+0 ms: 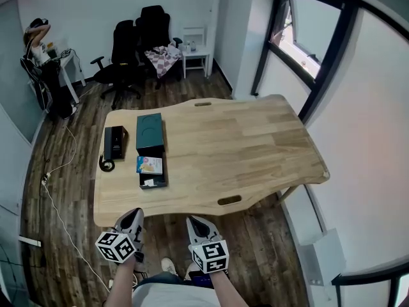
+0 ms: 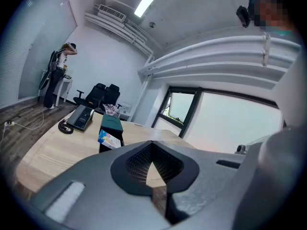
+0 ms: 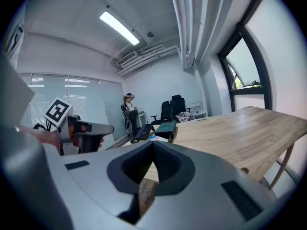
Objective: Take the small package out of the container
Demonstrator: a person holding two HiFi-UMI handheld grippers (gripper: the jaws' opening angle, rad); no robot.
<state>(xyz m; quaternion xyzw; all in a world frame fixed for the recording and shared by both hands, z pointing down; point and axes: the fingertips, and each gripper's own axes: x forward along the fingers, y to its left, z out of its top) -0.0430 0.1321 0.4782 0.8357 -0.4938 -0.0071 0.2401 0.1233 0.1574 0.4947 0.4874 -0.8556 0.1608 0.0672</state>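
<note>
While both grippers hang short of the counter's (image 1: 255, 146) near edge, close to the person's body, the package (image 1: 149, 165) lies well ahead of them in the container (image 1: 165, 173). That container stands on the counter's left part, a little back from the near edge. It is a dark, narrow tray whose long axis runs from the near edge toward the far one. A dark green box (image 1: 150, 132) butts against its far end and a phone (image 1: 115, 141) lies just beside that box, toward the left edge.

The package, bright blue and yellow, sits in the far half of the container with a white card (image 1: 149, 182) in the near half. Its long axis seems to run crosswise, from wall to wall. In the left gripper view it looks tipped up above the rim, though how it rests I cannot tell.

The left gripper (image 1: 135, 215) is the nearer one: the package is almost straight ahead of it and only slightly toward the right. The right gripper (image 1: 194, 222) would have to reach ahead and well across to the left. Both pairs of jaws are pressed together with nothing between them, tips meeting in a point.

My reading is that the task has not begun. The left gripper seems the natural choice. It would need to spread its jaws, travel forward over the near edge and the card, and come down across the package's short side, clear of the container walls
</note>
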